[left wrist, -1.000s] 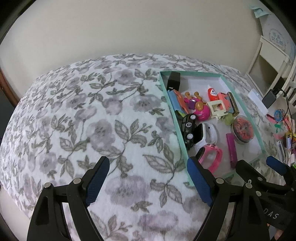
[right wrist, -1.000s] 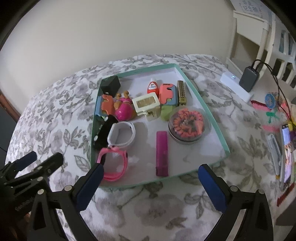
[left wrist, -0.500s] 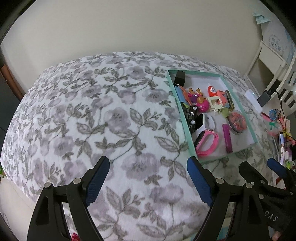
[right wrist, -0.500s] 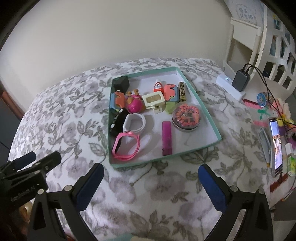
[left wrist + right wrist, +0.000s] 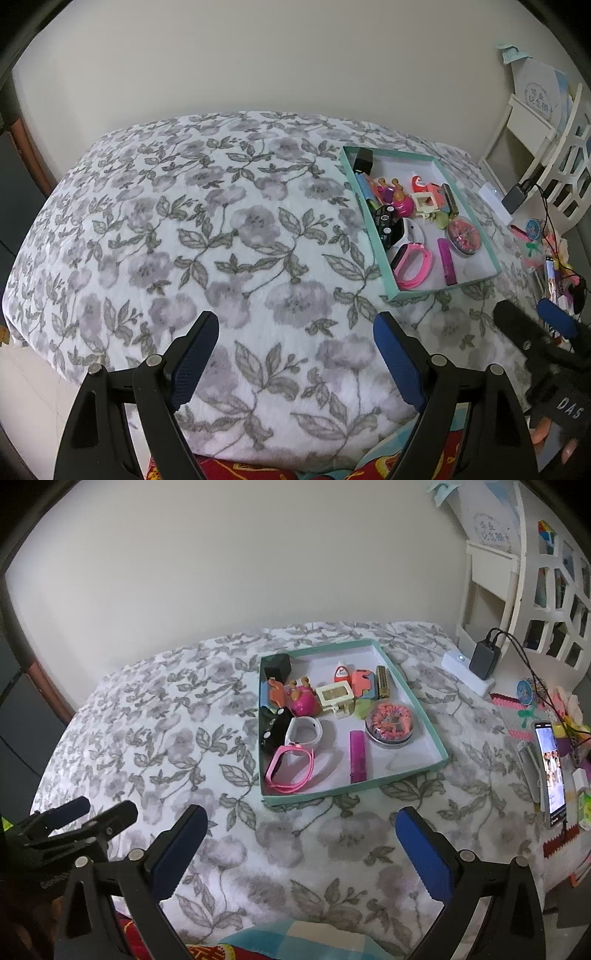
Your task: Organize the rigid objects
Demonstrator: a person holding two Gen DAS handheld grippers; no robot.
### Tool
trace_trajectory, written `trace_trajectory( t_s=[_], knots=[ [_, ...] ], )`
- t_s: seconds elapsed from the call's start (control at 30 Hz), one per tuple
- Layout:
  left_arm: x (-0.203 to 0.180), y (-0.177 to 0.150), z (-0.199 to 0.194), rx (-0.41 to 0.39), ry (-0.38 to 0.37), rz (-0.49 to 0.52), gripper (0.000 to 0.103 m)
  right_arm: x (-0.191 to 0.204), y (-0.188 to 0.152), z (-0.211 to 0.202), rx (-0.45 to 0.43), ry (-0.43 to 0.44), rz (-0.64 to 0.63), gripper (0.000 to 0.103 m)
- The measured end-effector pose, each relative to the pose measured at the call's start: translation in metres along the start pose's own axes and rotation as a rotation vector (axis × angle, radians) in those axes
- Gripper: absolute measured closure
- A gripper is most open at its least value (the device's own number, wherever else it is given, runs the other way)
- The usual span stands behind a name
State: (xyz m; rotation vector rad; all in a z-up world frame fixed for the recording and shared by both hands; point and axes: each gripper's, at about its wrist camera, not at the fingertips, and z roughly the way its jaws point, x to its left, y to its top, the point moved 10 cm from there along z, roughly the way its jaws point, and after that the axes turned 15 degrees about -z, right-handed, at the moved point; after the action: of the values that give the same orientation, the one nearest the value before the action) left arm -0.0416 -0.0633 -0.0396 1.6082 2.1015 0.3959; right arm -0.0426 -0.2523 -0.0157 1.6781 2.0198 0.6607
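Pulled back and up from the teal tray (image 5: 424,716) near the bed's (image 5: 184,229) right edge; both hand-held grippers (image 5: 295,354) (image 5: 301,843) wide, empty. Toys apparently all trayed; little left.

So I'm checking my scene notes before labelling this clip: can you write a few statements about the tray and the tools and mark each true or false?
1. The pink watch band lies inside the teal tray. True.
2. The left tool is shut on the purple stick. False: its jaws stand open and empty, over the flowered blanket.
3. The round tin sits in the tray, to the right of the purple stick. True.
4. The right tool holds the white watch. False: it is open and empty; the watch lies in the tray.
5. The phone lies in the tray. False: it is outside, to the right.
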Motion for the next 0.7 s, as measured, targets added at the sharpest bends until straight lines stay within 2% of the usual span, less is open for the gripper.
trace_trajectory(
  t_s=[0.3, 0.7],
  knots=[
    [0.0, 0.001, -0.014, -0.056, 0.01, 0.019, 0.017, -0.004, 0.004, -0.017, -0.059, -0.03, 0.009, 0.0],
    [0.001, 0.004, -0.02, -0.088, 0.022, 0.017, 0.017, -0.001, 0.004, -0.015, -0.051, -0.029, -0.004, 0.0]
  ],
)
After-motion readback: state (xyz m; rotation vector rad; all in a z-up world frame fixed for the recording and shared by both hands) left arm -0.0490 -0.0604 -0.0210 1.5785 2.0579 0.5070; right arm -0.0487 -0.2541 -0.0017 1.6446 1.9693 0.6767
